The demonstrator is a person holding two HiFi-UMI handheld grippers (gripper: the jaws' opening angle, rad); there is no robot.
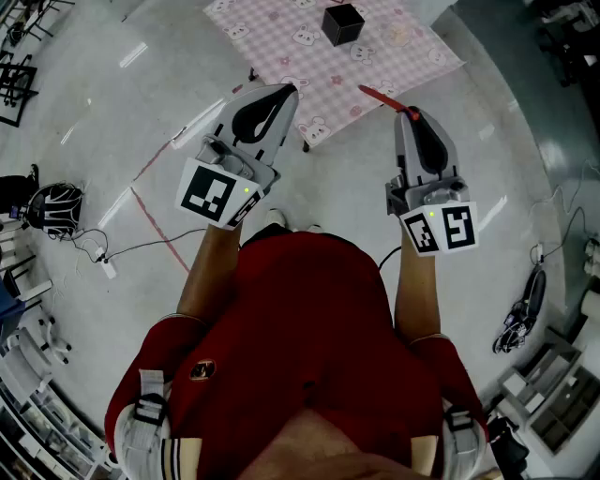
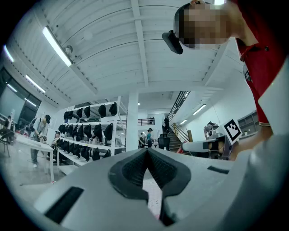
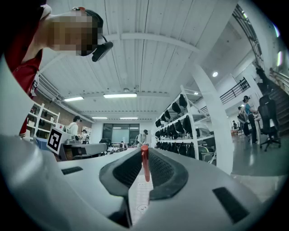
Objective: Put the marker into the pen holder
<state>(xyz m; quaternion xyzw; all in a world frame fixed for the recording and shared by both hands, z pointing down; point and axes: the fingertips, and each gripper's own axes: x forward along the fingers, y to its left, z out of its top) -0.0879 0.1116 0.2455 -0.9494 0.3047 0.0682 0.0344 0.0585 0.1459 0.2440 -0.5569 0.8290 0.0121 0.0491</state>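
Observation:
A red marker (image 1: 379,96) sticks out forward from my right gripper (image 1: 407,112), whose jaws are shut on it. In the right gripper view the marker (image 3: 144,162) stands upright between the dark pads, pinched near the tips. The pen holder (image 1: 342,23), a black open cube, stands on a table with a pink checked cloth (image 1: 272,42), ahead of both grippers and apart from them. My left gripper (image 1: 289,90) hovers over the near edge of the cloth. Its jaws meet at the tip (image 2: 147,151) with nothing between them.
Both grippers are held at chest height over a pale, shiny floor. A red tape line (image 1: 155,225) and cables (image 1: 94,248) lie on the floor to the left. More cables (image 1: 520,314) and shelving sit at the right. Both gripper views point up at racks and distant people.

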